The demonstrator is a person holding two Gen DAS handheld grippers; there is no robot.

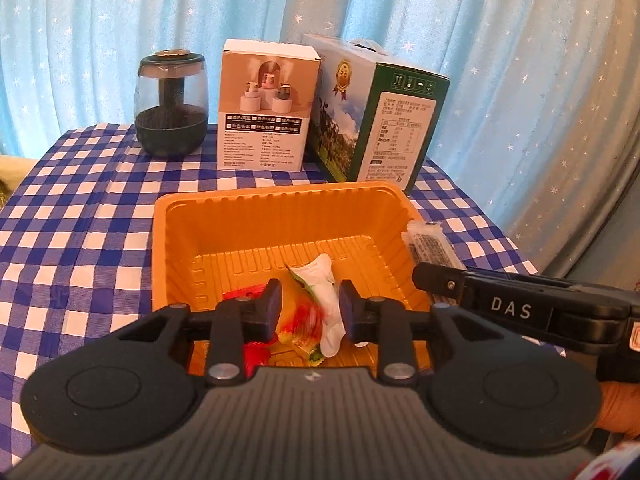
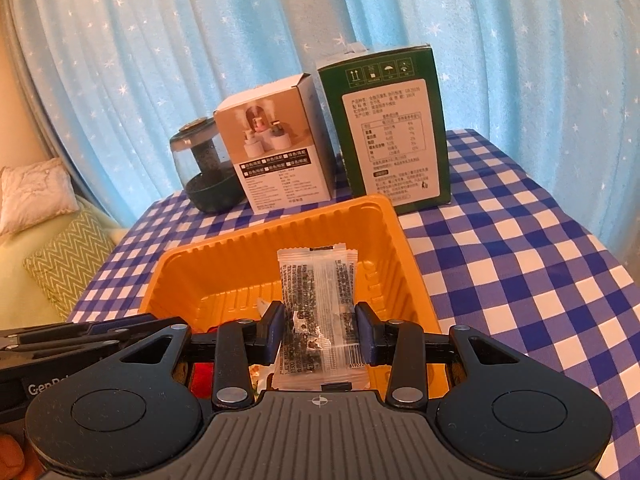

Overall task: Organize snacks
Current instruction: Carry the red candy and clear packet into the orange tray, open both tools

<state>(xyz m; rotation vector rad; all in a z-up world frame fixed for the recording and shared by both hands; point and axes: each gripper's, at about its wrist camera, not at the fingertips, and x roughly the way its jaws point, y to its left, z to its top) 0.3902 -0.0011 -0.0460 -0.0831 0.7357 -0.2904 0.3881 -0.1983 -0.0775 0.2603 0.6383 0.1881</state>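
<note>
An orange plastic tray (image 1: 280,204) sits on the blue-checked cloth, and both grippers hover over its near end. In the left wrist view a white, green and red snack packet (image 1: 326,300) hangs blurred between the fingers of my left gripper (image 1: 311,306). A gap shows beside the left pad, so the jaws stand open. A red packet (image 1: 244,292) lies on the tray floor below. My right gripper (image 2: 320,330) is shut on a clear packet of dark snack (image 2: 316,288), held upright over the tray (image 2: 384,216). That packet (image 1: 428,242) also shows at the tray's right rim.
Behind the tray stand a dark glass jar (image 1: 172,108), a white carton (image 1: 266,108) and a green-sided box (image 1: 380,120). A blue starred curtain hangs behind the table. Cushions (image 2: 68,256) lie off the table's left edge. Checked cloth (image 2: 520,264) stretches to the right.
</note>
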